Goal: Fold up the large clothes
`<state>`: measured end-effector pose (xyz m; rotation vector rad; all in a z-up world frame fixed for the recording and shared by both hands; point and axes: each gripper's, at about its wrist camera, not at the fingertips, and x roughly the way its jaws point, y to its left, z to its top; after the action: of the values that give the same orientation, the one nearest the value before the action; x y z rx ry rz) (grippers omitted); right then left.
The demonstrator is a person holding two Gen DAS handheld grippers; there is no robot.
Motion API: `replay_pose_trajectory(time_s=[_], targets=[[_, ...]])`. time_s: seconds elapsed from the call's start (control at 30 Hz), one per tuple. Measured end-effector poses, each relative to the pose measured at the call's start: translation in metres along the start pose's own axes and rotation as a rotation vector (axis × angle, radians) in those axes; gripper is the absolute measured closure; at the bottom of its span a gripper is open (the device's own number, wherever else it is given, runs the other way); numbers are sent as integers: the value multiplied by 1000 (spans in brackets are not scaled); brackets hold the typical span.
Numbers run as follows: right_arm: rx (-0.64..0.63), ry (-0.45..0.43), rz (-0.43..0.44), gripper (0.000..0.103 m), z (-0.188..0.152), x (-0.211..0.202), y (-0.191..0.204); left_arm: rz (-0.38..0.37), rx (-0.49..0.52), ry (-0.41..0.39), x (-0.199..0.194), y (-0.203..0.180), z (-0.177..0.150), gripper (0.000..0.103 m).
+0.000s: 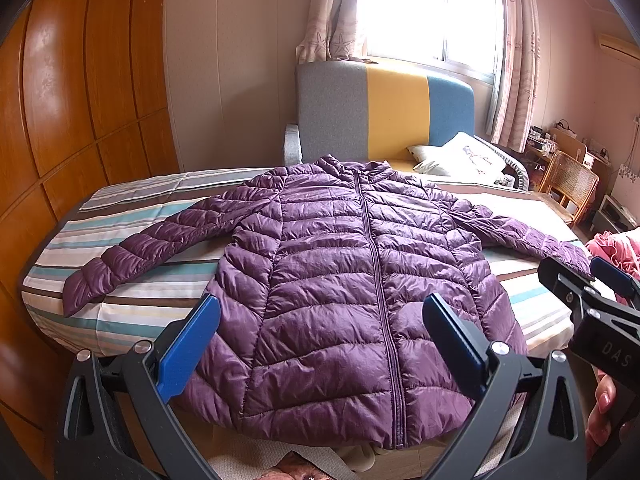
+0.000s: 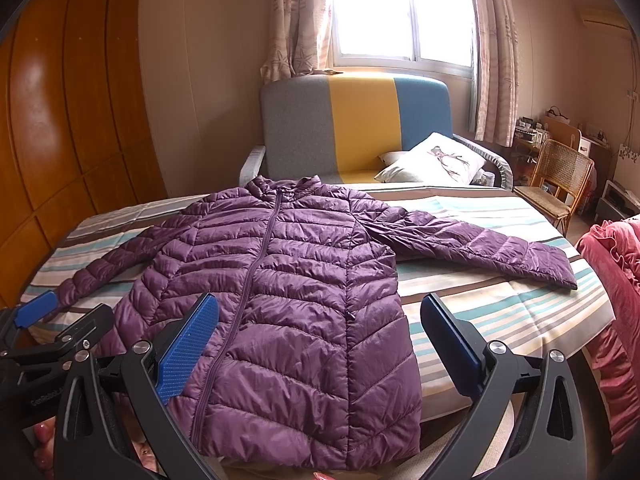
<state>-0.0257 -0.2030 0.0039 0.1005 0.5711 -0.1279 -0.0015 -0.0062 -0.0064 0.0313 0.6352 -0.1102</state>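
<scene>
A: We are looking at a purple quilted down jacket point(image 1: 340, 280) lying zipped and front up on the striped bedsheet point(image 1: 132, 248), sleeves spread, hem hanging over the near edge of the bed. Our left gripper point(image 1: 320, 344) is hovering over the hem with its blue pads spread wide and gripping nothing.

B: Our right gripper point(image 2: 320, 344) is also gaping wide and empty, above the jacket's right half. From the right wrist we are seeing the whole right sleeve point(image 2: 480, 248) and bare sheet beside it; from the left wrist that cuff is hiding partly behind the right gripper.

A: There, "DAS" is showing on that gripper's body. From the right wrist we are reading "GenRobo" on the left one.

B: Open sheet is lying on both sides of the jacket. A red ruffled cloth point(image 2: 616, 280) is crowding the right edge.
</scene>
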Motion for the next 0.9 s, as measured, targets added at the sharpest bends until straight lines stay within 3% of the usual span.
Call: replay_pose_trajectory(time_s=[0.5, 0.9], targets=[[4, 40, -8, 3, 9, 21, -8, 8, 1, 55, 23, 4, 5, 2], [5, 103, -62, 3, 19, 80, -39, 40, -3, 120, 84, 16, 20, 2]])
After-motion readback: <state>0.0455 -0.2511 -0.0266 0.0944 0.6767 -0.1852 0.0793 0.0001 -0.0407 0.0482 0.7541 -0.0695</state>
